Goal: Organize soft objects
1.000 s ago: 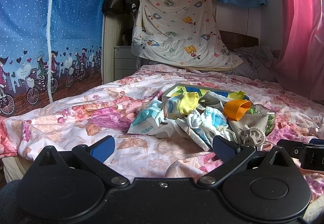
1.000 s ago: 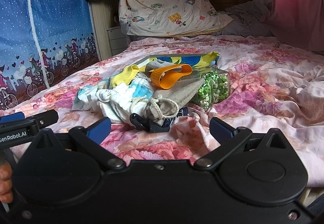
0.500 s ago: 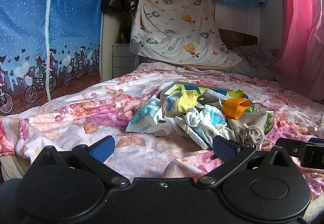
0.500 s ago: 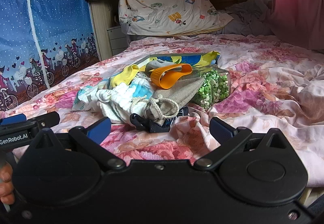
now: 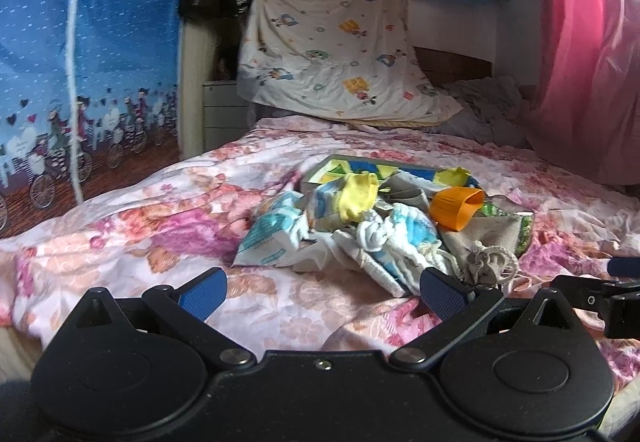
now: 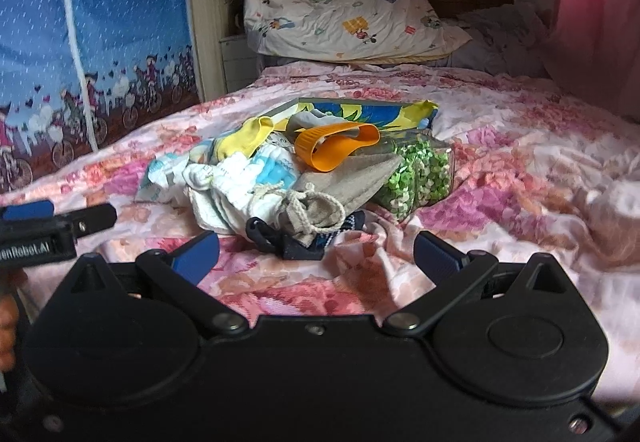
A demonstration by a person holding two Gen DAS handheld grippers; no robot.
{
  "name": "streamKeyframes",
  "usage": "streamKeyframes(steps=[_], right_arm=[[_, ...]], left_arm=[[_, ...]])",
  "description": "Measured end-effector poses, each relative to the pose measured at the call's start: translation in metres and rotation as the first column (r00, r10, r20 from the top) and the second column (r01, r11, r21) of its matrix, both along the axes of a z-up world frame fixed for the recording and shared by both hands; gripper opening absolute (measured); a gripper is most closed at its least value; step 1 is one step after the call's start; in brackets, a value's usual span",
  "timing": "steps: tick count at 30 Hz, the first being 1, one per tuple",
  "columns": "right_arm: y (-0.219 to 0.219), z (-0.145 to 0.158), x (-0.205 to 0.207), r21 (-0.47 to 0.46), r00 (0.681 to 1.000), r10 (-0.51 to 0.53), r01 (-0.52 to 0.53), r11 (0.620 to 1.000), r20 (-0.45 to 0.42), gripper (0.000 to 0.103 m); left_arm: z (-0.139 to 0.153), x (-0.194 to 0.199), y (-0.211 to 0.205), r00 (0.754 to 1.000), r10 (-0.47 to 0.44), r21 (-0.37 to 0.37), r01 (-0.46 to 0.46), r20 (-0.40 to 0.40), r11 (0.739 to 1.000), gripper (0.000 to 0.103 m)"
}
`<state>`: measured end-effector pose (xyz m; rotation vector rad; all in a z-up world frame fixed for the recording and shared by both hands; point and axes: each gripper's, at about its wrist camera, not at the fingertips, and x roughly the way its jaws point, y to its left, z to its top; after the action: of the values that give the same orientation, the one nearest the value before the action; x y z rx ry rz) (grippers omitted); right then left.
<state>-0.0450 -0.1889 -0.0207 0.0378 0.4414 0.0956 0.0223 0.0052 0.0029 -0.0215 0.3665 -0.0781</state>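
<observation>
From the left wrist view, the left hand-held gripper [image 5: 322, 288] hangs low over the near edge of the bed [image 5: 120, 234], its blue-padded fingers spread wide with nothing between them. Ahead of it, in the middle of the floral bedspread, lies the pile of soft objects [image 5: 376, 226]: a yellow sock [image 5: 358, 196], white-and-blue baby clothes [image 5: 404, 234], a pale blue packet [image 5: 272, 238], a grey drawstring pouch [image 5: 480, 246] and an orange cup [image 5: 456, 208] on top. A colourful flat box [image 5: 400, 172] sits just behind the pile. Part of the other tool shows at the right edge.

From the right wrist view, the right hand-held gripper [image 6: 316, 252] also stands wide and empty, close to the pile's near side. The drawstring pouch [image 6: 340, 190] lies nearest, over a dark strap [image 6: 276, 238]. A clear container of green bits [image 6: 416, 178] touches the pouch's right side.
</observation>
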Motion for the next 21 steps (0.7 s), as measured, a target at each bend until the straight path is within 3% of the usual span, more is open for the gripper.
streamKeyframes(steps=[6,11,15,21], right_arm=[[-0.003,0.009,0.013,-0.092,0.998,0.062,-0.063,0.994,-0.01,0.102],[-0.015,0.019,0.036,-0.109,0.995,0.094,-0.098,0.989,-0.034,0.102],[-0.027,0.025,0.059,-0.091,0.988,0.141,-0.147,0.985,-0.068,0.102],[-0.044,0.021,0.097,0.044,0.97,0.21,-0.206,0.978,-0.123,0.102]], left_arm=[[0.002,0.014,-0.007,0.99,-0.138,0.015,0.138,-0.023,0.99,0.102],[-0.001,0.026,-0.024,0.963,-0.267,0.061,0.269,-0.045,0.961,0.102],[-0.005,0.042,-0.039,0.926,-0.364,0.083,0.373,-0.103,0.924,0.099],[-0.009,0.071,-0.061,0.855,-0.47,0.055,0.492,-0.219,0.869,0.092]])
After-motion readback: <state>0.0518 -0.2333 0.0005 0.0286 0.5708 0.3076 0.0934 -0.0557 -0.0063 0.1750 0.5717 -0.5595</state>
